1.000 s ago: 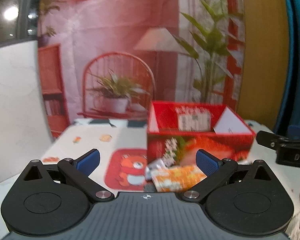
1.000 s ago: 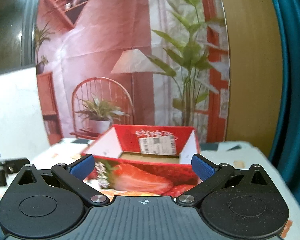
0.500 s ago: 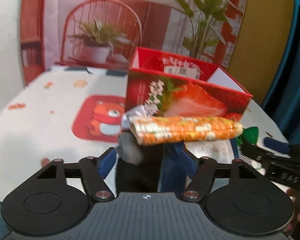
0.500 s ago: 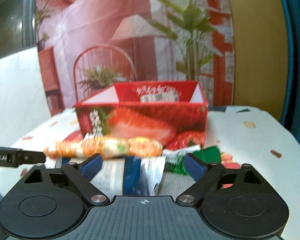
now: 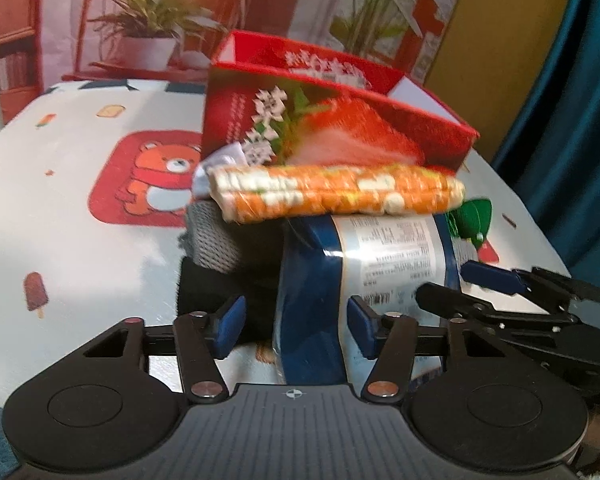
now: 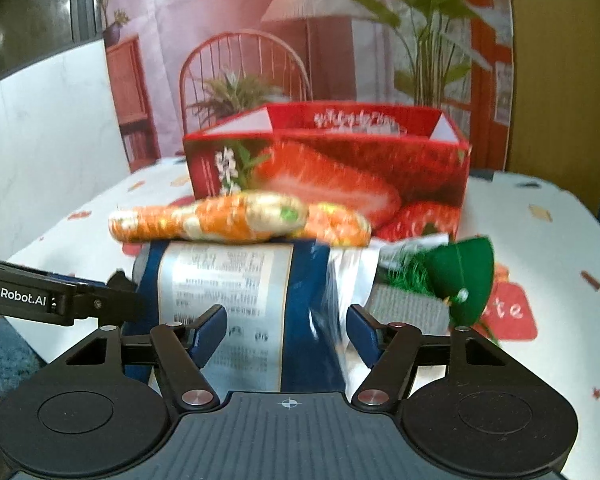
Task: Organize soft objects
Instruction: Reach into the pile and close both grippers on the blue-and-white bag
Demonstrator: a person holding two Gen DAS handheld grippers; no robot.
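Looking down both wrist cams at a heap of soft stuff piled right in front of the red strawberry box [image 5: 332,120] [image 6: 328,168], which sits open-topped on the bear-print tablecloth [image 5: 80,208] [image 6: 540,232].

Left gripper [image 5: 296,326]: I've got the fingers part-open w/ a clear gap either side, straddling the near end of the blue pouch [image 5: 364,256] and a black fabric item [image 5: 220,288]. Pads not pressing on anything I can see, so no grip.

Right gripper [image 6: 287,330]: same deal, fingers apart, the blue pouch [image 6: 236,292] between them. The right pad is just beside its crinkled edge; can't tell if it's touching. Nothing clamped.

Relative to the box: the orange snack pack [image 5: 336,192] [image 6: 240,222] lies across the top of the pouch, just in front of the box's front wall. A grey knit piece [image 5: 216,236] [image 6: 408,308] is under the heap, box-side of the black fabric. The green plush [image 5: 472,216] [image 6: 460,276] sits off the box's front right corner, beside the pouch.

Frames are motion-blurred, so label text is unreadable.
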